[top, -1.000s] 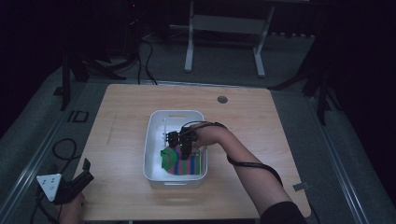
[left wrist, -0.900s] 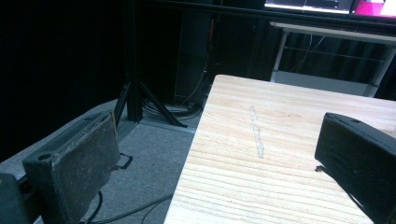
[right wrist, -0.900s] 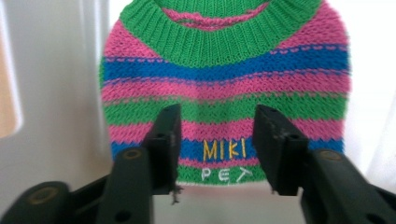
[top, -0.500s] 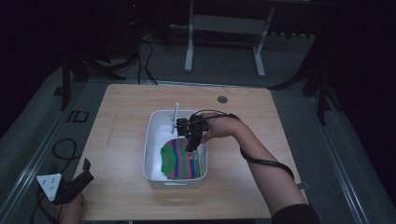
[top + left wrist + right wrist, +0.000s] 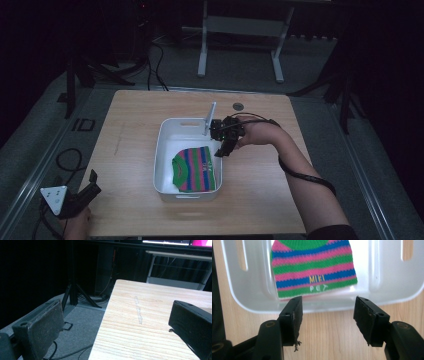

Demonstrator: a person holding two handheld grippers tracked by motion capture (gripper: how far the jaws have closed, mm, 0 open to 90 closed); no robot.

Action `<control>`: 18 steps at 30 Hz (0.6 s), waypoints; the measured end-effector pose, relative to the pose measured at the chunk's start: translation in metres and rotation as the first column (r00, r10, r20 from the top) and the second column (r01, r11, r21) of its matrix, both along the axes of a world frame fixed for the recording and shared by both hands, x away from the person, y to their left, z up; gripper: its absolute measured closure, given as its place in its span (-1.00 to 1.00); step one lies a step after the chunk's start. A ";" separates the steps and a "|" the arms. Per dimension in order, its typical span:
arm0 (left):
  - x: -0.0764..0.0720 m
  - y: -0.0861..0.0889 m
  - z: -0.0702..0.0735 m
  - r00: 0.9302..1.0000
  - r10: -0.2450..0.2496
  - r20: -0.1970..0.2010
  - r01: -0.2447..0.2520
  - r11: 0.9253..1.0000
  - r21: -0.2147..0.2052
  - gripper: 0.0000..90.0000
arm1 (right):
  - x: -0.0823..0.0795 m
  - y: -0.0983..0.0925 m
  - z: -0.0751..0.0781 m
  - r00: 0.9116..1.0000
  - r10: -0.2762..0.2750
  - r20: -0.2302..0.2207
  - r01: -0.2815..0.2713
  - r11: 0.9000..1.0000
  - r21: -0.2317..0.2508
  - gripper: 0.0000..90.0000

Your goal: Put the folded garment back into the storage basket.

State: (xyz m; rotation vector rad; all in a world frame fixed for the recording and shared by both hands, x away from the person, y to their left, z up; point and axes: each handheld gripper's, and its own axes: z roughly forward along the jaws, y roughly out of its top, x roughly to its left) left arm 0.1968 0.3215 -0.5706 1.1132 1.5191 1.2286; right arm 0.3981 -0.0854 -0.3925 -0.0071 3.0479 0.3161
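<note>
I count two grippers, one white bin and one striped garment. My left gripper (image 5: 86,192) sits at the near left corner of the wooden table (image 5: 130,150), in my left hand (image 5: 75,225), well apart from everything else; in the left gripper view its jaws stand wide apart with nothing between them, over the table edge and the grey floor (image 5: 75,322). In the middle stands the white plastic bin (image 5: 162,150), and one small knit sweater (image 5: 194,169), striped pink, green and blue, lies flat in its near half. My right gripper (image 5: 223,147) hangs just over the bin's right rim. In the right gripper view, its jaws are spread and empty, with the sweater (image 5: 313,267) just beyond them inside the bin wall (image 5: 249,287).
</note>
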 end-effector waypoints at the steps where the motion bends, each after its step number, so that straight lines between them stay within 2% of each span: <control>1: 0.000 0.000 0.000 1.000 -0.001 -0.001 0.001 1.000 0.002 -0.99 | 0.000 -0.004 0.000 1.000 -0.008 0.001 0.008 1.000 0.001 -0.11; 11: 0.000 0.001 0.000 1.000 0.001 -0.003 -0.001 1.000 -0.002 -0.99 | 0.005 -0.052 -0.005 0.996 -0.090 0.002 0.090 0.995 0.045 -0.17; 18: 0.000 0.001 0.000 1.000 0.001 -0.005 -0.001 1.000 -0.003 -0.99 | 0.005 -0.083 -0.018 0.983 -0.183 0.019 0.180 0.977 0.112 -0.41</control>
